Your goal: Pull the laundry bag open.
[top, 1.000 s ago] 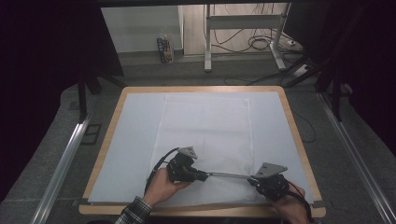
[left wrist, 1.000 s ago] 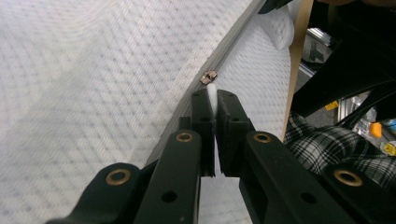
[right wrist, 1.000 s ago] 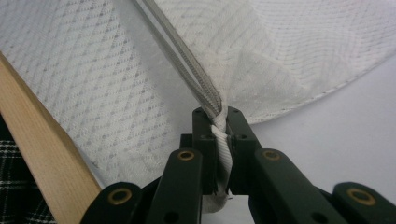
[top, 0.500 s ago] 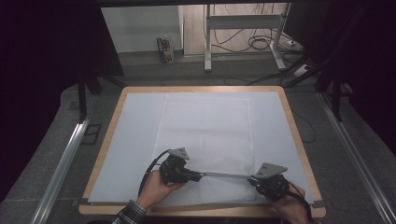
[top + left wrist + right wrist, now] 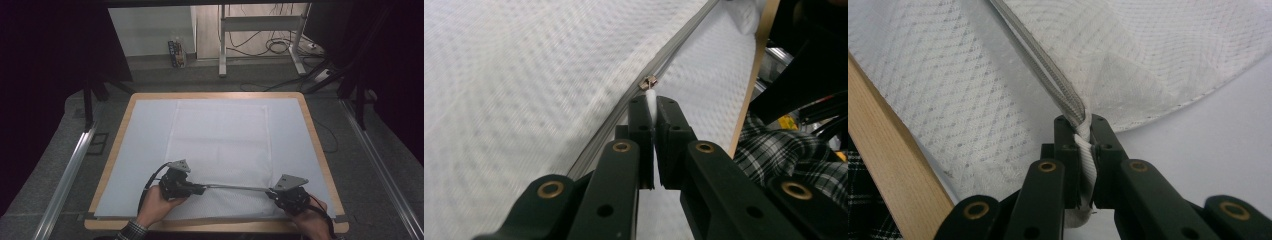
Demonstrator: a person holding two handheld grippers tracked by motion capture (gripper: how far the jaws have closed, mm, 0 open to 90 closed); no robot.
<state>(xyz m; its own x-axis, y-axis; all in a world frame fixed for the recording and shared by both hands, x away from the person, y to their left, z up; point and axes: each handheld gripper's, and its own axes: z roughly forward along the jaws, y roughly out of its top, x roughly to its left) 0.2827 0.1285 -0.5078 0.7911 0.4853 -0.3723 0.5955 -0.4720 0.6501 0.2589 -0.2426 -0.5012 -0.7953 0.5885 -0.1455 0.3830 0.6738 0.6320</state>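
White textured fabric cover (image 5: 217, 145) spread flat on table (image 5: 320, 145), grey zipper (image 5: 235, 187) stretched taut between both grippers along near edge. Zipper slider (image 5: 648, 82) seen just beyond left gripper (image 5: 652, 102) tips; white pull tab pinched between narrow jaws. Right gripper (image 5: 1081, 122) clamped on bunched fabric at zipper end. Both grippers held low near table's front edge, hands (image 5: 159, 204) behind them.

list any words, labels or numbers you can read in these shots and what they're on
No text can be read anywhere.
The small box on the floor beyond the table has printing on it, too small and blurred to read.
The white cloth cover, its zipper and both grippers, left and right, carry no visible lettering.
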